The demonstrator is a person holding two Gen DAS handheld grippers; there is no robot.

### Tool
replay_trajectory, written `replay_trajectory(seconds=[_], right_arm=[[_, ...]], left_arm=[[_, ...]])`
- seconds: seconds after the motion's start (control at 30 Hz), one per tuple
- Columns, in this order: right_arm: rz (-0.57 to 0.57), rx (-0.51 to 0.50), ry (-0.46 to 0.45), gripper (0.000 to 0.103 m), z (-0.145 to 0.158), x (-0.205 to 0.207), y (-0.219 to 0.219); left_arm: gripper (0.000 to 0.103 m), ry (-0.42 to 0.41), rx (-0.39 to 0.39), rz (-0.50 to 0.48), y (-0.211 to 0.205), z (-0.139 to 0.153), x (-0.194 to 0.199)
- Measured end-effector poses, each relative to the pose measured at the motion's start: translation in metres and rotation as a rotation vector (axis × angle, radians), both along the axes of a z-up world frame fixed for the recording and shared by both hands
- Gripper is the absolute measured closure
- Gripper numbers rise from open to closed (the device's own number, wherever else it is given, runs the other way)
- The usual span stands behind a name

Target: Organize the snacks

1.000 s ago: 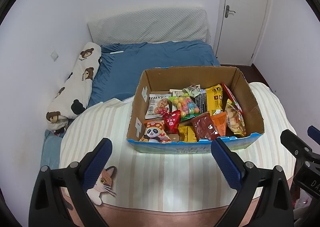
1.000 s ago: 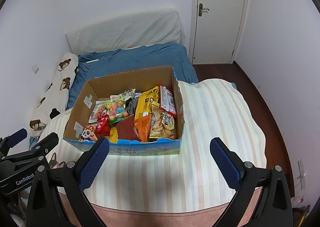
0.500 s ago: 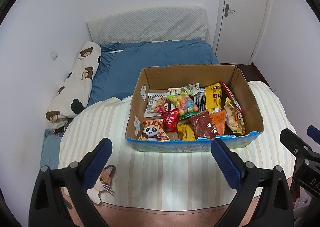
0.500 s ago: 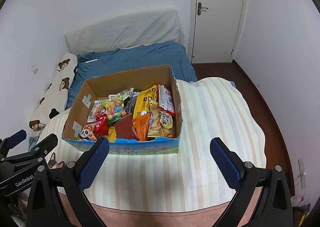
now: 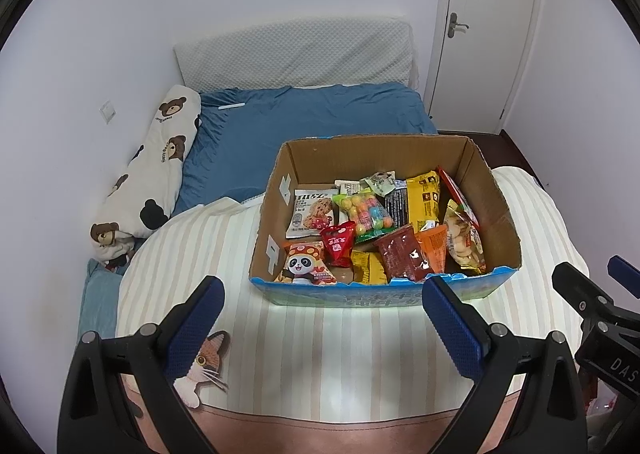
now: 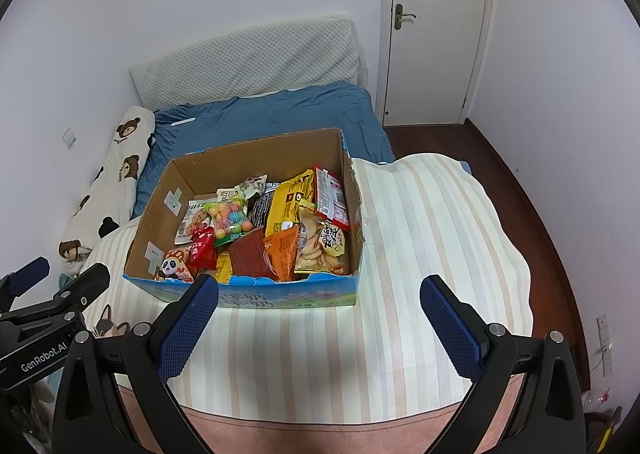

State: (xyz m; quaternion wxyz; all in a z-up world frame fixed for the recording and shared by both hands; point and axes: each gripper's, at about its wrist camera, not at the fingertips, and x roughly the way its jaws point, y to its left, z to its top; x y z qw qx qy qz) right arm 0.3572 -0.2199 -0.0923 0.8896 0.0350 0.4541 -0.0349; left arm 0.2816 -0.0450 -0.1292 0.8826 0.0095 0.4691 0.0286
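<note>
Above the near edge of the striped blanket (image 5: 320,354), the left gripper (image 5: 320,314) is held level and pointed at the cardboard box (image 5: 496,190), its blue-padded fingers (image 5: 192,326) spread wide with nothing between them. The right gripper (image 6: 320,314) is posed the same way further right — released, fingers well apart, nothing grasped — and its left finger (image 6: 186,328) overlaps the box's near left corner in the right wrist view.

The snacks (image 5: 384,230) are piled inside the box, which is set on the blanket towards its far left part. A panda packet (image 5: 306,264) is seen at the near left corner of the box and a rice-cracker bag (image 6: 322,244) along the right wall; the packets underneath are hidden by those on top, and the print on most wrappers cannot be read. The near wall's lettering is washed out by glare.

Open blanket is left to the right of the box — a broad bare stretch reaching the right edge — and a narrower strip is left along the near edge. A bear-print pillow (image 5: 152,178) is seen beside the wall at far left.
</note>
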Motion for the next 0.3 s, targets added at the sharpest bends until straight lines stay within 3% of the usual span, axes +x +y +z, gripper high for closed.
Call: replay_trajectory(seconds=[0.3], right_arm=[[-0.003, 0.0, -0.001, 0.0, -0.0003, -0.0018, 0.0002]], left_arm=[[0.002, -0.013, 0.002, -0.005, -0.0023, 0.0011, -0.0003]])
